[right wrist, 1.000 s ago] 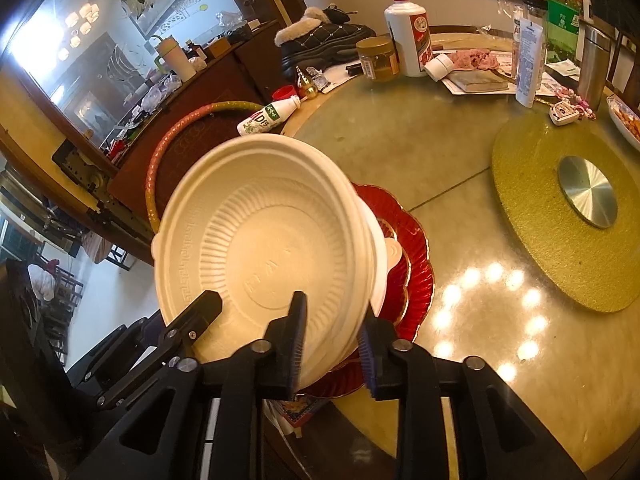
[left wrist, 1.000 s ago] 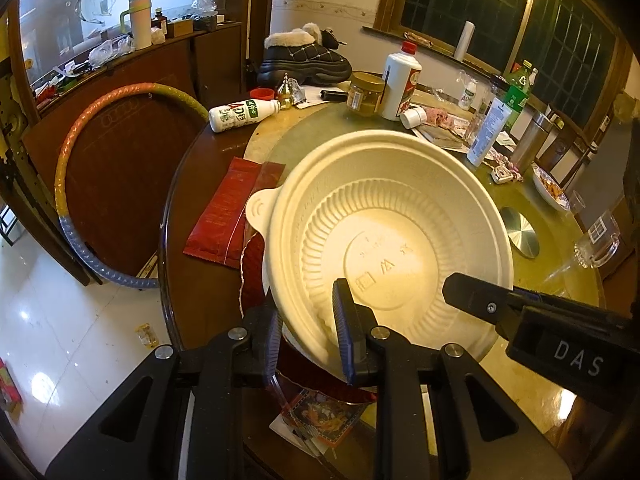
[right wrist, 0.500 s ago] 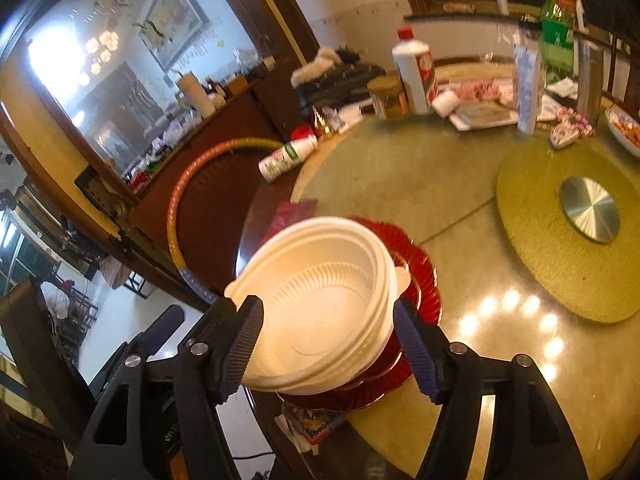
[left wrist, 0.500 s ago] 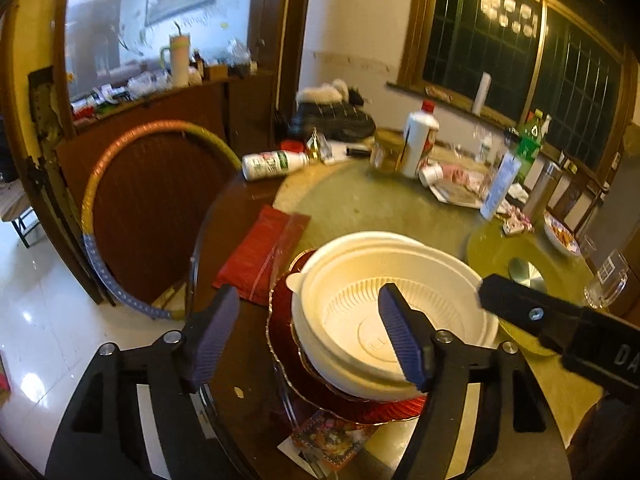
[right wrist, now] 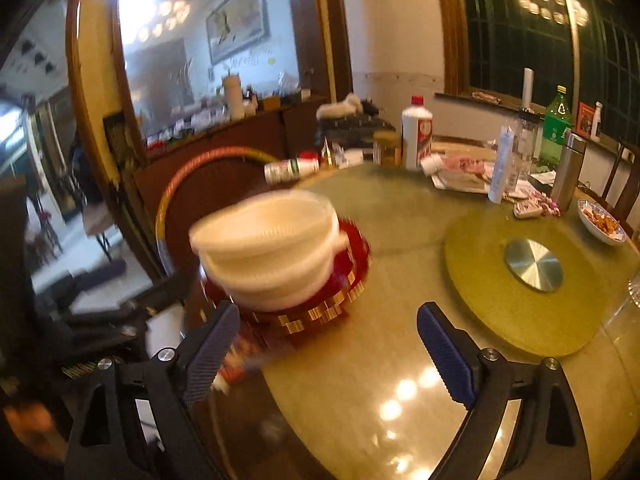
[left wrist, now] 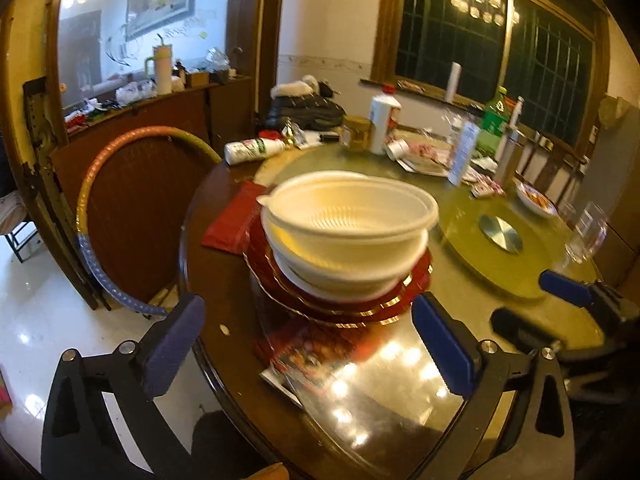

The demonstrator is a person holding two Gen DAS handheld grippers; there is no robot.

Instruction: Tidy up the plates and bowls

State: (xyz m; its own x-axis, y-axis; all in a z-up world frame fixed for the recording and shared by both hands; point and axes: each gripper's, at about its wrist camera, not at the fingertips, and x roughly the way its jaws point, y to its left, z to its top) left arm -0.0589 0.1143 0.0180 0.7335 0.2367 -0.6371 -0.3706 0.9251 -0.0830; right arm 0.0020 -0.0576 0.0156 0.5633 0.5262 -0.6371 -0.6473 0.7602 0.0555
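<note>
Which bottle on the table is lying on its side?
The white bottle with the green label, near the far-left table edge. The red-capped white bottle and green bottle stand upright.

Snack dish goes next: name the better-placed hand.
Probably right. Both grippers have just been opening, nothing between their jaws; the right gripper sits nearer the snack dish, the left gripper by the bowls.

Warm, yellowish indoor light. Ceiling lamps mirror in the dark windows (left wrist: 500,40) and as glare spots on the glossy worktop (left wrist: 384,400) near its front edge. Motion blur softens both views, worst on the stacked bowls (right wrist: 268,256) in the right view, probably from camera movement. Fisheye bends lines; corners vignette black.
</note>
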